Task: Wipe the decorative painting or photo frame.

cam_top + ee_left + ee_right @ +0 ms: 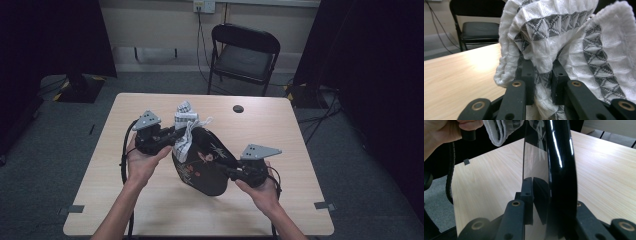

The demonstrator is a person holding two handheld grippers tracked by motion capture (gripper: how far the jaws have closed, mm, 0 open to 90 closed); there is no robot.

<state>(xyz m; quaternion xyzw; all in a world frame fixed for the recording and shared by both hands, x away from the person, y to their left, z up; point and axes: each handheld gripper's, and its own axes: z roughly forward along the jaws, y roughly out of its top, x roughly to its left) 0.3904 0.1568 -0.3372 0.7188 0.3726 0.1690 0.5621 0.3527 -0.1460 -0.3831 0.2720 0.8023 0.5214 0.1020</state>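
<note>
A glossy black plate (205, 165) with pale drawings on it stands tilted on edge over the middle of the wooden table (300, 135). My right gripper (227, 172) is shut on its near right rim. In the right gripper view the plate (561, 170) rises edge-on between the jaws and hides the right one. My left gripper (175, 137) is shut on a white cloth (186, 125) with grey patterned bands. It holds the bunched cloth against the plate's upper left edge. In the left gripper view the cloth (554, 40) bulges out over both jaws.
A black folding chair (245, 52) stands behind the table's far edge, with cables on the floor near it. A small dark round spot (238, 108) lies on the tabletop at the back. Dark curtains hang at both sides.
</note>
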